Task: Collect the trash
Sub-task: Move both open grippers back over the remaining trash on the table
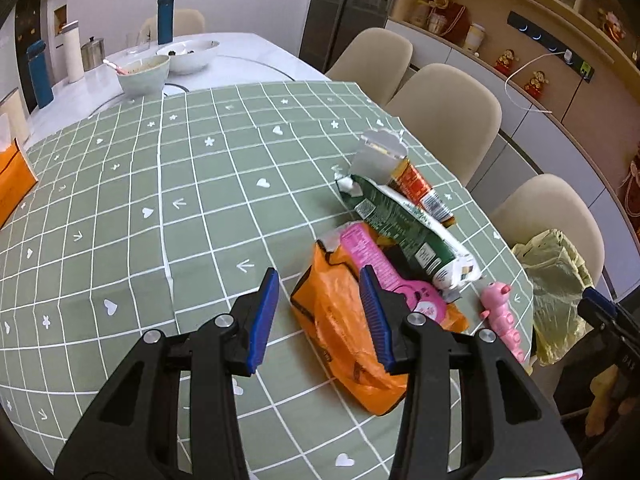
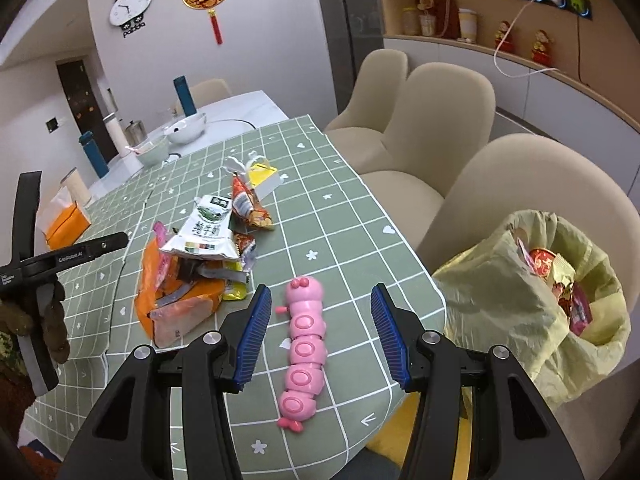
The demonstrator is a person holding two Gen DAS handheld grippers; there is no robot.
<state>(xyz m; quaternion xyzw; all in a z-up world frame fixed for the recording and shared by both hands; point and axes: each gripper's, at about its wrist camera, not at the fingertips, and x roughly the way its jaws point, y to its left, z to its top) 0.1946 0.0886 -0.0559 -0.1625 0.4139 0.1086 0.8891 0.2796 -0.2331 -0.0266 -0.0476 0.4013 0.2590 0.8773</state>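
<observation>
Orange wrapper (image 1: 344,336): top of the trash pile on the table (image 1: 160,200), near its edge.
Left hand-held gripper (image 1: 324,316): spread, empty, poised over that wrapper.
Right hand-held gripper (image 2: 320,332): spread wide, empty, straddling the pink caterpillar toy (image 2: 304,344) without touching.
Trash bag (image 2: 500,280): open on a chair beside the table, part filled.
Advice: likely pinch one loose wrapper fold, lift clear, spare the toy.
</observation>
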